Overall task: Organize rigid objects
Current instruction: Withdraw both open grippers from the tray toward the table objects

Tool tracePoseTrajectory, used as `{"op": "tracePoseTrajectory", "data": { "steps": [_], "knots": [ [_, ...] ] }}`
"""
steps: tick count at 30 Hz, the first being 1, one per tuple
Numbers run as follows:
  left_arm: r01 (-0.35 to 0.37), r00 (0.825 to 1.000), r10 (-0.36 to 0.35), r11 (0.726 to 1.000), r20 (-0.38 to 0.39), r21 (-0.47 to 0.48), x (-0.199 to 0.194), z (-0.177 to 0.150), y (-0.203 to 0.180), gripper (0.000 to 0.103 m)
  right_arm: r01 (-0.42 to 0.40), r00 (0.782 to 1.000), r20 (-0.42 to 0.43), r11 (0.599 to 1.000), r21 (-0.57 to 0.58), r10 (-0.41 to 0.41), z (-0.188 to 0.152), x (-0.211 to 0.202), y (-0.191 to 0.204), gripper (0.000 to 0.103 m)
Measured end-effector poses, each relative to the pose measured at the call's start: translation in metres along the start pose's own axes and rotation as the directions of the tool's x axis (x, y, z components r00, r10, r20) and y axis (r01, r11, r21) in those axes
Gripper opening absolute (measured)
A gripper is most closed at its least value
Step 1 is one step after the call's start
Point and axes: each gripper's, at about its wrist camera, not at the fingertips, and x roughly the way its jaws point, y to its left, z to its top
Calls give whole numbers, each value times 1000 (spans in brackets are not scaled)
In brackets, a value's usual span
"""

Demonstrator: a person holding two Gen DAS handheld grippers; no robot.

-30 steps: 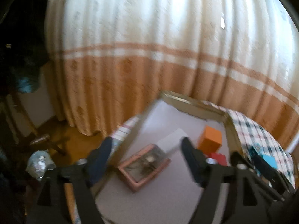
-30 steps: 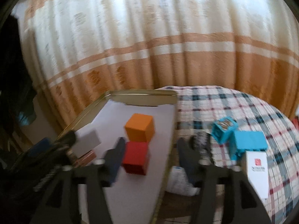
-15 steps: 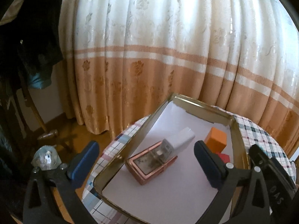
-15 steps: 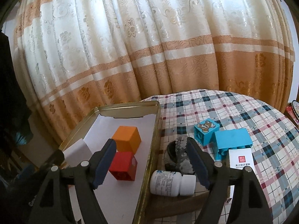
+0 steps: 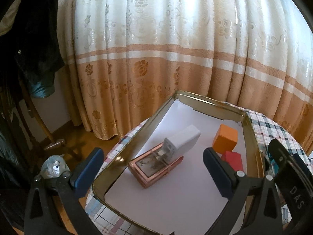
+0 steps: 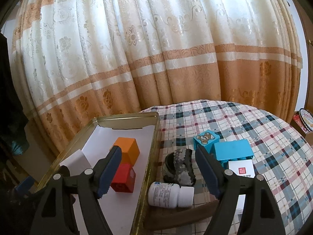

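Observation:
A gold tin tray (image 5: 211, 101) (image 6: 125, 116) lined with white paper holds a pink framed box (image 5: 154, 166), a white charger (image 5: 182, 142) leaning on it, an orange cube (image 5: 225, 140) (image 6: 129, 148) and a red cube (image 5: 233, 159) (image 6: 123, 179). My left gripper (image 5: 150, 172) is open and empty above the tray's near end. My right gripper (image 6: 158, 172) is open and empty above the tray's right rim. A white pill bottle (image 6: 170, 194), a dark sequined ring (image 6: 179, 165), a blue bear block (image 6: 206, 139), a blue box (image 6: 232, 149) and a white card box (image 6: 241, 168) lie on the checked cloth.
The round table (image 6: 254, 129) has a checked cloth and ends near a cream and orange curtain (image 6: 156, 58). A wooden board (image 6: 176, 213) lies under the pill bottle. A chair (image 5: 39, 121) and a plastic bottle (image 5: 52, 166) stand on the floor at left.
Both grippers have pulled back and steadied. The left jaws have opened wider, and the white charger now rests on the pink box, free of the gripper.

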Motion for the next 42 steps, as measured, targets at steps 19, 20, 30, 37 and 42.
{"op": "tracePoseTrajectory", "data": {
  "steps": [19, 20, 30, 37, 42],
  "knots": [
    [11, 1000, -12, 1000, -8, -15, -1, 0, 0, 103, 25, 1000, 10, 1000, -5, -25, 0, -4, -6, 80],
    [11, 1000, -11, 1000, -7, -14, -1, 0, 0, 103, 28, 1000, 12, 1000, -4, -28, 0, -5, -7, 80],
    [10, 1000, -10, 1000, 5, -4, -5, 0, -4, 103, 53, 998, 14, 999, 5, -53, 1, -6, -15, 80],
    [22, 1000, -22, 1000, 4, 7, -8, -1, -7, 103, 65, 998, 16, 998, -10, -65, 2, -7, -18, 80],
    [49, 999, -49, 999, -19, 14, -8, -5, -12, 103, 84, 996, 22, 996, -11, -84, 4, -9, -25, 80]
  ]
}}
